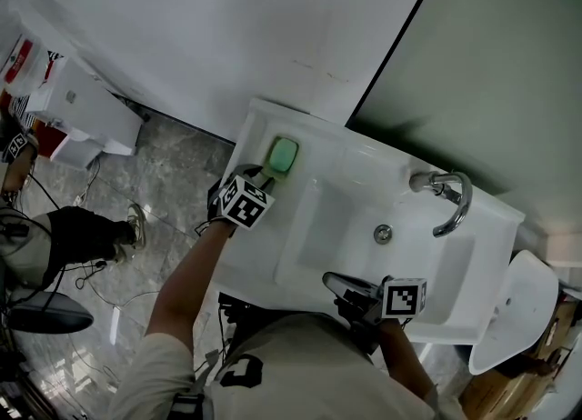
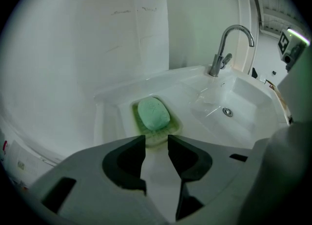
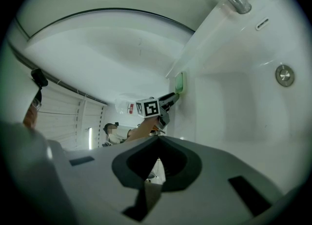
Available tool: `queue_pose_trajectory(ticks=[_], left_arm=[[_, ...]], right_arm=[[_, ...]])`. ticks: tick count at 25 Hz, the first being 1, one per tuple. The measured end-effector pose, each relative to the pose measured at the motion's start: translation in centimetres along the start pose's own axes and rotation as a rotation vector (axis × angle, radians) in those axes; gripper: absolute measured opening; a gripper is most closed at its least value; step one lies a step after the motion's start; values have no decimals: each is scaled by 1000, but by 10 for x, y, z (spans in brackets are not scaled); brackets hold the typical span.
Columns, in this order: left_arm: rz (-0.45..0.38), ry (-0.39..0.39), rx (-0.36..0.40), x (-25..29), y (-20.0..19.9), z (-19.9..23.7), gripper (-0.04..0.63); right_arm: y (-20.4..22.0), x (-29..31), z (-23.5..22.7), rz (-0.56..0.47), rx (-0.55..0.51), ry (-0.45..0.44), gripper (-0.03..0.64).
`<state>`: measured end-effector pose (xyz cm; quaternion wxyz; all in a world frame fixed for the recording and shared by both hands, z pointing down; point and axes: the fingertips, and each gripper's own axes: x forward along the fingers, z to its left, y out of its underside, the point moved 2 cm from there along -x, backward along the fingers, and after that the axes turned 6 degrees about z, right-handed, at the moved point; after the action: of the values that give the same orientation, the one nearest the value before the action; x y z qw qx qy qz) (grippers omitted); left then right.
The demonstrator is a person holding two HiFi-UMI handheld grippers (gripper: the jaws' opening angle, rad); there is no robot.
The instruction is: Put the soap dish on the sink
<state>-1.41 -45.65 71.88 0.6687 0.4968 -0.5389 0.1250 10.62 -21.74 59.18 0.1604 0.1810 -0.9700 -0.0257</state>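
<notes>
I find the soap dish (image 2: pixel 135 119), a shallow translucent green tray with rounded corners, lying flat on the ledge at the left end of the white sink (image 2: pixel 195 84). It sits well apart from the chrome faucet (image 2: pixel 229 44) and carries a pale green oval soap bar (image 2: pixel 153 113) at its centre. My left gripper (image 2: pixel 156 140) points down at the dish's near edge with fingers spread, nothing between them and no pad on the dish, while my right gripper (image 3: pixel 158 140) sits at the sink's front edge, fingers pressed together and empty.
</notes>
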Motion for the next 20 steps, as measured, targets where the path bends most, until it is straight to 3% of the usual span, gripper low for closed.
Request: queue_pose_trajectory(ticks=[20], left_arm=[[-38, -9, -70, 5, -16, 2, 161]], right_arm=[[-8, -4, -3, -33, -7, 2, 9]])
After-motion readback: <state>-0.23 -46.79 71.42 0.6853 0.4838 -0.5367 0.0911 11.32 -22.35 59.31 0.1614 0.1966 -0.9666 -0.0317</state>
